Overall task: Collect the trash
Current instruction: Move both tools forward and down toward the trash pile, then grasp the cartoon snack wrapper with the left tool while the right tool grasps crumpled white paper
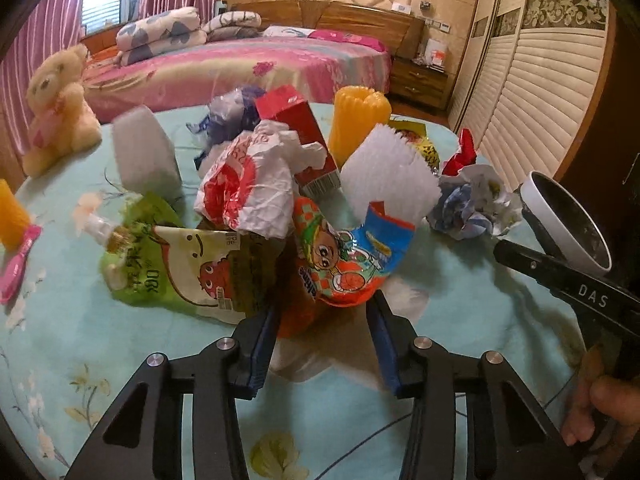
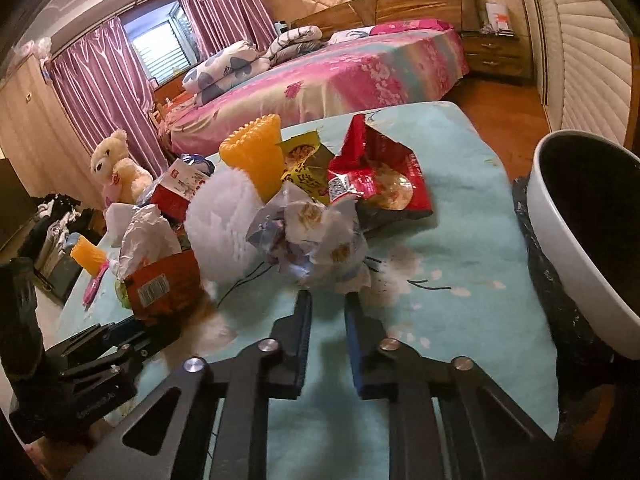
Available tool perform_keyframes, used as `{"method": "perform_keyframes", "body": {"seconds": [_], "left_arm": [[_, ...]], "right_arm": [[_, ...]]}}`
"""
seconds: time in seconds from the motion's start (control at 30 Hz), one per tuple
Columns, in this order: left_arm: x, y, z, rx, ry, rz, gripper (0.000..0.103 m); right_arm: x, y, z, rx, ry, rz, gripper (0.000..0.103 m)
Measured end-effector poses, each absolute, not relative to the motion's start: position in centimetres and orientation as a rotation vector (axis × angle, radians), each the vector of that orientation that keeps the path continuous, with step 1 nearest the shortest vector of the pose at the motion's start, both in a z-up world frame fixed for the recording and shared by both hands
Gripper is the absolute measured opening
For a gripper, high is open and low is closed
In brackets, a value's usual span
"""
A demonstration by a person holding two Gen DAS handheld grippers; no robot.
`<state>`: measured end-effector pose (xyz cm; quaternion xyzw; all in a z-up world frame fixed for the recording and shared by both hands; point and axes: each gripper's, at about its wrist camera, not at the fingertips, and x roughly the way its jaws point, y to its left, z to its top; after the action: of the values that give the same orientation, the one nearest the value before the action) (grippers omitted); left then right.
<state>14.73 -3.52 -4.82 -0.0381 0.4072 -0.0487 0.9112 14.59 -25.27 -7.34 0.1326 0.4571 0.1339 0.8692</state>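
Two hand-held grippers in your hands; your left hand-held gripper (image 1: 324,322) stands wide open, its blue pads either side of the orange cartoon wrapper (image 1: 344,264), gripping nothing; your right hand-held gripper (image 2: 326,300) has jaws narrowly parted, tips at the crumpled paper ball (image 2: 316,236); whether they pinch it, you cannot tell. Trash sits heaped mid-bench (image 2: 460,240) on the turquoise floral cloth. Count from the left wrist view: one green drink pouch (image 1: 176,268); one crumpled red-and-white bag (image 1: 252,188); one red carton (image 1: 304,136); one crumpled blue-grey bag (image 1: 232,114); two white foam pieces, one at left (image 1: 144,156) and one at right (image 1: 394,172); two yellow ribbed cups, one in the heap (image 1: 360,118), one at the left edge (image 1: 12,220); one pink comb (image 1: 16,268). From the right wrist view: one red snack bag (image 2: 380,172); one yellow packet (image 2: 304,168). One white bin (image 2: 580,240), black liner, stands just beside the bench's right edge; one teddy bear (image 1: 60,108) at far left.
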Motion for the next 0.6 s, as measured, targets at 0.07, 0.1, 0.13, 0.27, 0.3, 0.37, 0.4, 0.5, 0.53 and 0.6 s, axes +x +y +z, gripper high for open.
{"method": "perform_keyframes", "body": {"seconds": [0.07, 0.1, 0.13, 0.27, 0.3, 0.37, 0.4, 0.5, 0.53, 0.6], "left_arm": [[14.6, -4.0, -4.5, -0.059, 0.823, -0.095, 0.045], [14.7, -4.3, -4.4, -0.046, 0.818, -0.085, 0.048], [14.5, -4.4, -4.2, -0.031, 0.808, -0.075, 0.052], [15.0, -5.4, -4.6, 0.022, 0.798, -0.053, 0.060], [15.5, -5.5, -4.8, 0.019, 0.805, -0.060, 0.060], [16.0, -5.9, -4.9, 0.016, 0.811, -0.076, 0.057], [16.2, -6.0, -4.8, 0.019, 0.812, -0.080, 0.048], [16.4, -6.2, -5.1, 0.010, 0.838, -0.113, 0.027], [16.4, -6.1, -5.2, 0.000, 0.839, -0.121, 0.025], [16.2, -5.7, -4.9, -0.013, 0.829, -0.136, 0.021]], "right_arm": [[14.2, -25.5, -7.3, 0.278, 0.954, 0.278, 0.003], [14.1, -25.6, -7.3, 0.282, 0.955, 0.280, 0.003], [14.2, -25.6, -7.3, 0.287, 0.961, 0.282, 0.003], [14.3, -26.5, -7.3, 0.342, 0.989, 0.276, 0.019], [14.5, -26.6, -7.3, 0.345, 0.991, 0.276, 0.037], [14.9, -26.3, -7.1, 0.340, 0.986, 0.276, 0.055], [15.1, -26.1, -6.9, 0.334, 0.980, 0.279, 0.055], [16.2, -25.4, -6.8, 0.314, 0.970, 0.276, 0.055], [16.7, -25.3, -6.9, 0.314, 0.967, 0.272, 0.055], [17.5, -25.1, -7.1, 0.313, 0.970, 0.267, 0.038]]}}
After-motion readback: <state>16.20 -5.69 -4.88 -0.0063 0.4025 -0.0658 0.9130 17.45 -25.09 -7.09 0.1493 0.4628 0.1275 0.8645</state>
